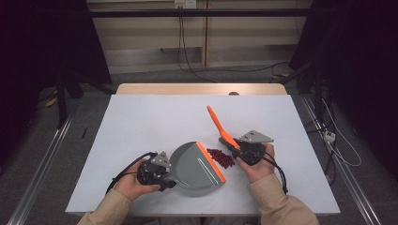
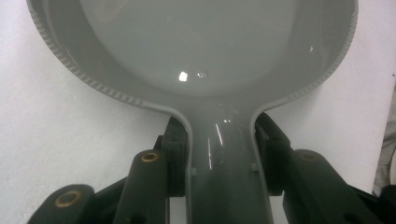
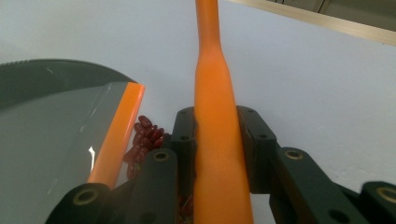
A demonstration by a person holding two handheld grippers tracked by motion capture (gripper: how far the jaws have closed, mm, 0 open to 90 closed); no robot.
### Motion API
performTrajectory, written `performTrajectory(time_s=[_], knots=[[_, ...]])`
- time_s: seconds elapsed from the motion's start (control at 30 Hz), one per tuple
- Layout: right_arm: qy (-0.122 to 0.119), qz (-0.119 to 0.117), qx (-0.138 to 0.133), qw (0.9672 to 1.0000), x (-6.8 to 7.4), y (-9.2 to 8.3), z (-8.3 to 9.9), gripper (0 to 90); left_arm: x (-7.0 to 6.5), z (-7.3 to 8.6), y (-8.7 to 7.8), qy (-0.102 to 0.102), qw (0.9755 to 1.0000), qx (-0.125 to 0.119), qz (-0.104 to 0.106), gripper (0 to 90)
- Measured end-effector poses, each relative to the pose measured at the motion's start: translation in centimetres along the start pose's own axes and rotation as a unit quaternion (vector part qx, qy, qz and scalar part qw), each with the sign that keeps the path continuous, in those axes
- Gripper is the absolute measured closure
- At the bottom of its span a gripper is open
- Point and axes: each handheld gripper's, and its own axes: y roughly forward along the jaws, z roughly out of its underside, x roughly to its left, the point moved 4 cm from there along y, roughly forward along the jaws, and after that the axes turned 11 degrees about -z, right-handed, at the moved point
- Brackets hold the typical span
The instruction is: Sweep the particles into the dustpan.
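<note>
Grey dustpan (image 1: 197,165) gripped by left gripper (image 1: 162,174) fingers, one orange brush (image 1: 220,126) gripped by right gripper (image 1: 241,149), one red bean pile (image 1: 220,157)

Two tan cloth sleeves (image 1: 277,199) cover the arms. Each black tool (image 1: 157,174) has gold screws (image 2: 150,157), a black cable (image 1: 123,174) and a grey three-cornered plate (image 1: 256,136).

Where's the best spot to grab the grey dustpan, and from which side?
Grab the dustpan by its narrow handle, coming from behind, the side away from its orange lip. The handle is slim enough to fit between two jaws; the scoop is too wide. The left gripper holds it just so, leaving the lip facing the red beans.
</note>
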Motion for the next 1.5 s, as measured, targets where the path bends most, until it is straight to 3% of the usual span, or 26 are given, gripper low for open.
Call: performTrajectory(time_s=[0.17, 0.37, 0.5, 0.53, 0.6, 0.77, 0.8, 0.9, 0.97, 1.03, 1.1, 1.17, 1.5], knots=[[-0.002, 0.001, 0.000, 1.0000, 0.3, 0.0, 0.0, 71.3, 0.0, 0.1, 0.1, -0.024, 0.9997, -0.009, 0.003, 62.9], [-0.004, 0.004, 0.000, 1.0000, 0.7, 0.1, 0.0, 71.2, -0.1, 0.6, -0.7, -0.029, 0.9995, -0.014, 0.004, 54.7], [-0.001, 0.005, -0.001, 1.0000, 0.9, 0.2, 0.1, 71.2, 0.2, 1.3, -1.4, -0.029, 0.9995, -0.013, -0.003, 55.2], [0.001, 0.004, -0.002, 1.0000, 0.9, 0.2, 0.1, 71.1, 0.1, 1.3, -1.5, -0.038, 0.9991, -0.017, -0.005, 56.2], [0.001, 0.006, -0.004, 1.0000, 1.1, 0.2, 0.1, 71.1, 0.0, 1.3, -1.6, -0.041, 0.9990, -0.015, -0.008, 60.7], [0.006, 0.003, -0.005, 1.0000, 1.4, 0.3, 0.1, 71.2, 0.0, 1.1, -1.6, -0.044, 0.9990, -0.009, -0.010, 62.2], [0.007, 0.004, -0.005, 1.0000, 1.4, 0.3, 0.1, 71.2, 0.2, 1.2, -1.7, -0.027, 0.9996, -0.003, -0.009, 62.2], [0.009, 0.001, -0.008, 0.9999, 1.7, 0.4, 0.0, 71.2, 0.0, 1.0, -1.6, -0.040, 0.9991, -0.011, -0.009, 62.3], [0.009, 0.000, -0.009, 0.9999, 1.9, 0.5, 0.0, 71.1, 0.2, 1.0, -1.7, -0.024, 0.9997, -0.002, -0.009, 62.3], [0.011, -0.003, -0.010, 0.9999, 2.1, 0.6, 0.0, 71.1, 0.3, 0.9, -1.7, -0.020, 0.9998, -0.002, -0.008, 62.3], [0.015, -0.005, -0.012, 0.9998, 2.2, 0.6, 0.0, 71.1, 0.0, 0.6, -1.5, -0.043, 0.9989, -0.015, -0.006, 62.3], [0.017, -0.006, -0.012, 0.9998, 2.3, 0.6, -0.1, 71.2, 0.2, 0.6, -1.7, -0.019, 0.9998, -0.002, -0.005, 62.3], [0.021, -0.011, -0.017, 0.9996, 3.2, 1.0, -0.1, 71.1, 0.0, 0.2, -1.4, -0.016, 0.9999, 0.004, -0.003, 62.3]])
